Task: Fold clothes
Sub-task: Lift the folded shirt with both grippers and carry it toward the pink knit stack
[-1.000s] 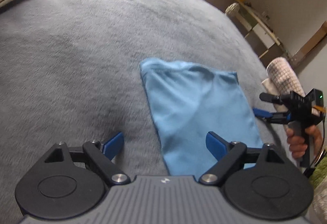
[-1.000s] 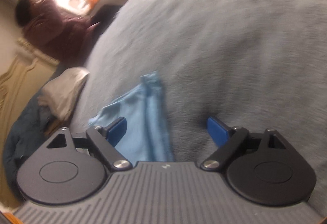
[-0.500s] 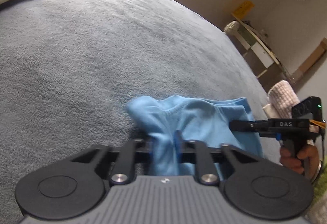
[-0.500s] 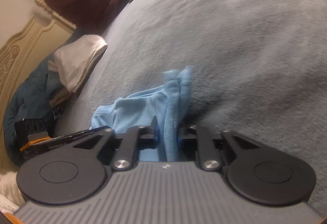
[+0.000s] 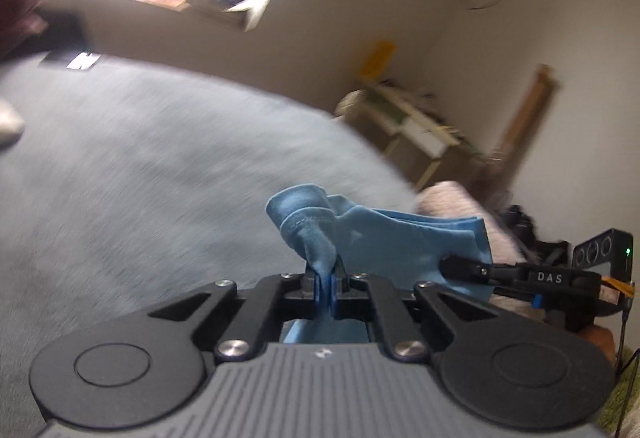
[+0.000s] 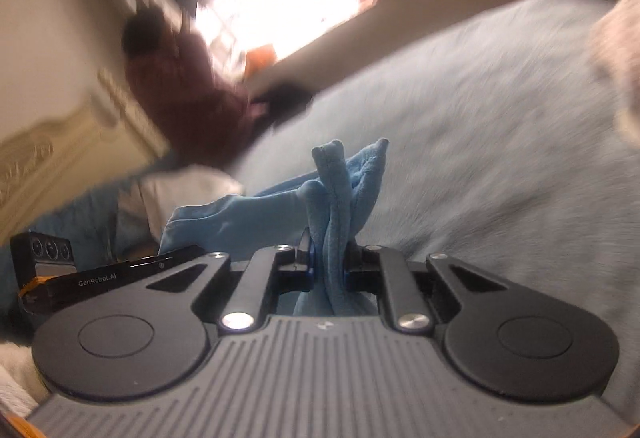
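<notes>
I had the blue garment (image 5: 384,238) pinched at two points — my left tongs (image 5: 326,288) were clamped tight on a bunched edge with a stitched hem, and my right tongs (image 6: 329,270) were closed just as hard on a thick twist of the same cloth. Between the two grips the fabric hung in a slack span, lifted clear of the grey bed (image 5: 160,166) below it, in what looked like several layers already lying on one another.

I judged this to be the carrying part of a fold: both held points up together, ready to be swung over. The next move called for keeping the two tongs level and evenly spaced, so the span stayed taut enough not to sag, then laying the held edge down square on the rest of the cloth before letting go. Both views were blurred, so I could not tell which edge of the garment I held.

Writing could be read on the tools — "DAS" on the right tool's body (image 5: 550,277) in the left view, and "GenRobot.AI" on the left tool's body (image 6: 98,283) in the right view.
</notes>
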The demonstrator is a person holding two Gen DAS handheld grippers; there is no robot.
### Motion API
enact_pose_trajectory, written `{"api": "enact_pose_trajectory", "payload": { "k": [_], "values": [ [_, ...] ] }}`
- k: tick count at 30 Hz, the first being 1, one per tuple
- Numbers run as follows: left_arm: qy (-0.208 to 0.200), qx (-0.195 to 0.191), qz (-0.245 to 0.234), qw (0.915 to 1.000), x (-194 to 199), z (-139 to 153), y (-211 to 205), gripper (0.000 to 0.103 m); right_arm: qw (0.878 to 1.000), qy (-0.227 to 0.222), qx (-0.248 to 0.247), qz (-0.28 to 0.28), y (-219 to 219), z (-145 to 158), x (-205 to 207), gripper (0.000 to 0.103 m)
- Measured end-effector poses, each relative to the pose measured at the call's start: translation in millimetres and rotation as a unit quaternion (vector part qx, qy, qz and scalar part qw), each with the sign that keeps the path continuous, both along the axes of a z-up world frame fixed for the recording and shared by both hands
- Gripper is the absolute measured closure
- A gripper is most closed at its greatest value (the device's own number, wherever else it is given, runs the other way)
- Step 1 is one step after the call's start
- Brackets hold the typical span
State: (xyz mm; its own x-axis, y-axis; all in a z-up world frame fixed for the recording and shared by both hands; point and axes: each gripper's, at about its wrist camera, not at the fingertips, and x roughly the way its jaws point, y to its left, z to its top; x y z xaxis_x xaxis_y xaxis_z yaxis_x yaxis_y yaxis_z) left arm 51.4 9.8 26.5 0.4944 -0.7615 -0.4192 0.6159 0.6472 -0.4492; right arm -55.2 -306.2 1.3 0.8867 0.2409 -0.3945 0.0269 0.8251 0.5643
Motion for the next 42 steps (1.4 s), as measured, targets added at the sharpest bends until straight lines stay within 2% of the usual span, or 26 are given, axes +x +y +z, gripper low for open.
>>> {"api": "enact_pose_trajectory", "payload": {
  "k": [3, 6, 12, 15, 19, 23, 26, 29, 35, 38, 42],
  "values": [
    [-0.034, -0.017, -0.05, 0.998, -14.4, 36.9, -27.8, 0.098, 0.998, -0.041, -0.006, -0.051, -18.3, 31.3, -44.9, 0.093],
    [-0.073, -0.021, -0.105, 0.9916, -22.2, 74.1, -68.2, 0.098, 0.991, -0.082, -0.027, -0.099, -41.3, 66.2, -78.8, 0.093],
    [-0.132, 0.005, -0.169, 0.9766, -31.6, 133.2, -177.3, 0.098, 0.972, -0.134, -0.077, -0.176, -101.2, 122.7, -120.9, 0.093],
    [-0.14, -0.003, -0.191, 0.9715, -37.0, 148.3, -225.1, 0.098, 0.963, -0.142, -0.105, -0.205, -137.9, 144.4, -134.6, 0.093],
    [-0.126, -0.035, -0.217, 0.9674, -47.0, 156.9, -275.5, 0.098, 0.953, -0.142, -0.126, -0.237, -189.7, 163.1, -156.1, 0.093],
    [-0.124, -0.049, -0.247, 0.9598, -58.3, 157.1, -323.8, 0.098, 0.946, -0.141, -0.144, -0.253, -236.5, 175.4, -171.0, 0.093],
    [-0.107, -0.053, -0.257, 0.9591, -59.2, 148.7, -357.0, 0.098, 0.946, -0.128, -0.154, -0.256, -272.3, 171.1, -173.2, 0.093],
    [-0.08, -0.052, -0.252, 0.9631, -50.5, 129.2, -378.9, 0.098, 0.949, -0.113, -0.15, -0.254, -301.4, 156.0, -166.6, 0.093],
    [-0.034, -0.024, -0.218, 0.9751, -24.0, 81.4, -419.7, 0.098, 0.962, -0.065, -0.126, -0.234, -345.4, 98.9, -116.4, 0.093],
    [-0.01, -0.018, -0.194, 0.9808, -0.7, 63.0, -429.3, 0.098, 0.967, -0.048, -0.11, -0.225, -363.1, 76.6, -89.0, 0.093],
    [0.005, -0.012, -0.166, 0.986, 29.8, 46.5, -425.8, 0.098, 0.973, -0.037, -0.105, -0.201, -372.5, 63.5, -54.0, 0.093]
  ]
}}
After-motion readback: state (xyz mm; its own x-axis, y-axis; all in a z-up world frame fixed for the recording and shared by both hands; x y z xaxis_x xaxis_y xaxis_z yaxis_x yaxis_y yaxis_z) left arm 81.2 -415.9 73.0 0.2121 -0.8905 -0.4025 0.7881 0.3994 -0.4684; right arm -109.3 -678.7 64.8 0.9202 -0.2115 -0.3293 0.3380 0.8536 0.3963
